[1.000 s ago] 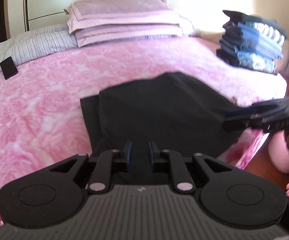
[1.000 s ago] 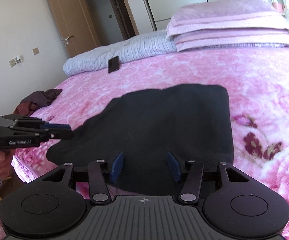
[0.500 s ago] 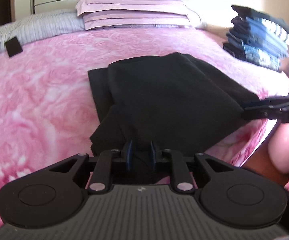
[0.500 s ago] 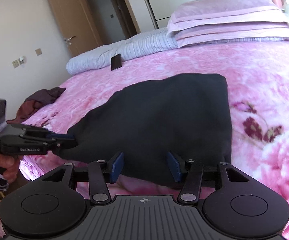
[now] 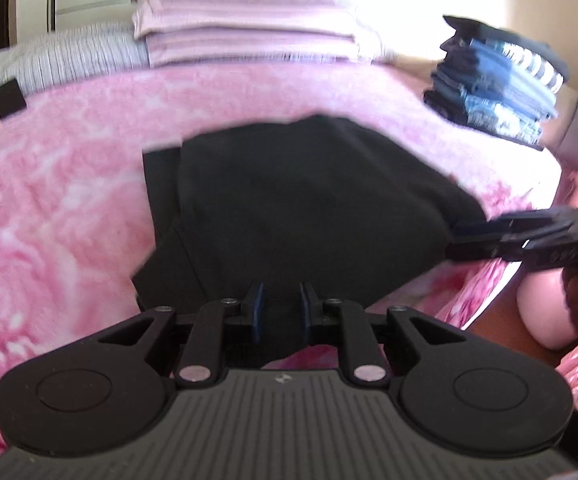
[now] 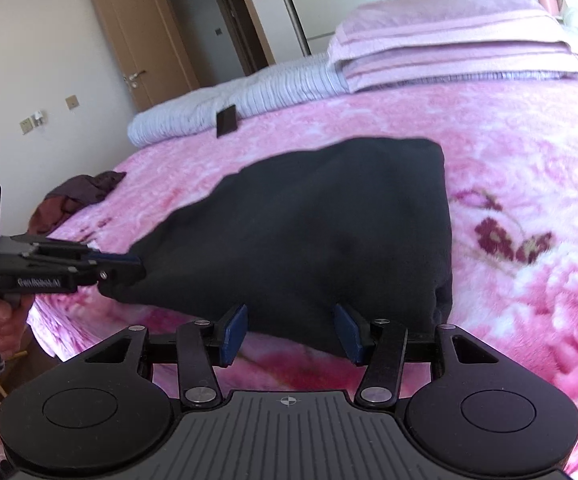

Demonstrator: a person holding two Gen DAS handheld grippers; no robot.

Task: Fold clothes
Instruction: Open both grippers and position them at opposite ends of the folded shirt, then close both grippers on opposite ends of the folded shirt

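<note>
A black garment lies partly folded on the pink bed, near its front edge; it also shows in the right wrist view. My left gripper is shut on the garment's near corner, with cloth between its blue pads; it also shows at the left of the right wrist view, holding that corner. My right gripper is open, its blue pads either side of the garment's near edge. It also shows in the left wrist view, at the garment's right corner.
A pink flowered blanket covers the bed. Folded pink bedding and a striped duvet lie at the head. A stack of folded clothes stands at the far right. A small dark item and a maroon garment lie apart.
My left gripper has stayed shut on the garment's corner and pulled it back a little. My right gripper has stayed open at the near edge. The cloth has shifted slightly.
</note>
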